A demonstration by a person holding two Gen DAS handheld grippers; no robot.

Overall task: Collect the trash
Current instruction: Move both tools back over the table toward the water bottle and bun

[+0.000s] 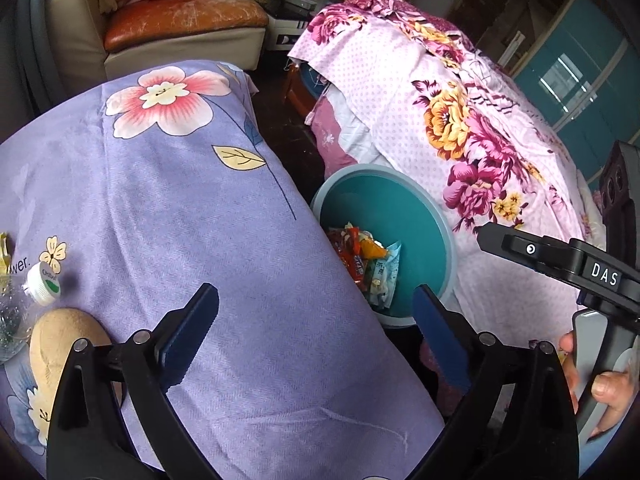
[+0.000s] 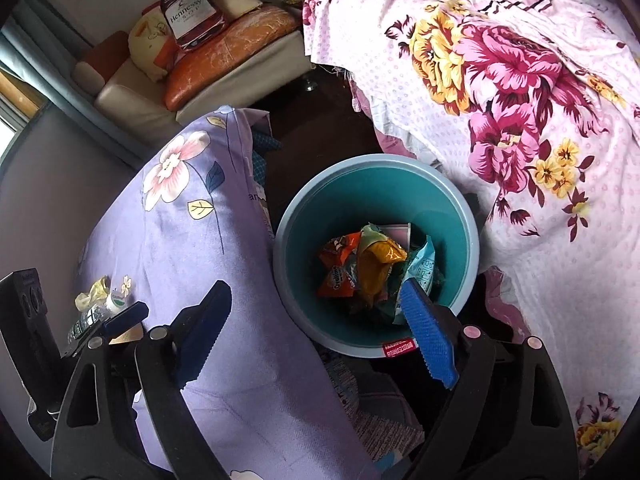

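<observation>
A teal trash bin (image 2: pixel 448 216) stands on the floor between two cloth-covered surfaces; it also shows in the left wrist view (image 1: pixel 400 204). Several crumpled snack wrappers (image 2: pixel 360 264) lie inside it. My right gripper (image 2: pixel 316 320) is open and empty, just above the bin's near rim. My left gripper (image 1: pixel 316 320) is open and empty over the purple floral cloth (image 1: pixel 200 208). On that cloth at the left lie a clear plastic bottle with a white cap (image 1: pixel 42 282), a yellow wrapper scrap (image 1: pixel 4 252) and a tan rounded object (image 1: pixel 60 344). The bottle (image 2: pixel 96 312) and the scrap (image 2: pixel 94 290) also show in the right wrist view.
A pink floral cloth (image 2: pixel 520 120) covers the surface right of the bin. A cream and orange armchair (image 1: pixel 180 20) with cushions stands at the back. Dark floor runs between the two covered surfaces. Teal cabinet doors (image 1: pixel 580 72) are at the far right.
</observation>
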